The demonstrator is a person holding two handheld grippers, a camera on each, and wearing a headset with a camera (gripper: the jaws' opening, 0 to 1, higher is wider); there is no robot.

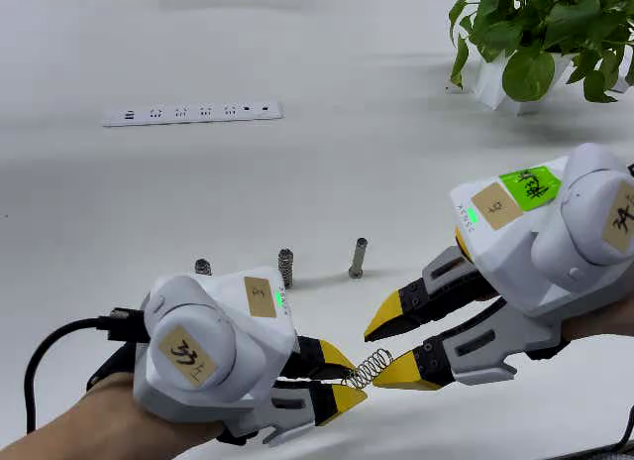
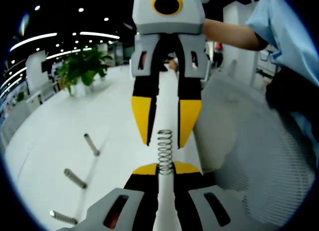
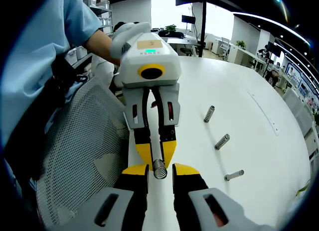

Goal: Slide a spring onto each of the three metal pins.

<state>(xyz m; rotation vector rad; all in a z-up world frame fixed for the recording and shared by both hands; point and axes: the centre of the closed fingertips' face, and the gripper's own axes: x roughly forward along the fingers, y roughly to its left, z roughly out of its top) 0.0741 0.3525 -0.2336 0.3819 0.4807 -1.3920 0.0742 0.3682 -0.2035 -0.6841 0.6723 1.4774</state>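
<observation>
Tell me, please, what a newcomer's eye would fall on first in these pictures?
Two yellow-tipped tools meet low in the head view: the left gripper pinches one end of a small spring, whose other end lies between the open jaws of the right gripper. Behind them, the left pin and middle pin wear springs, while the right pin stands bare.

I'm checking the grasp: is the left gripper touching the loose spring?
Touching. The left gripper view shows the spring clamped at its near end between the yellow tips of the left gripper.
</observation>
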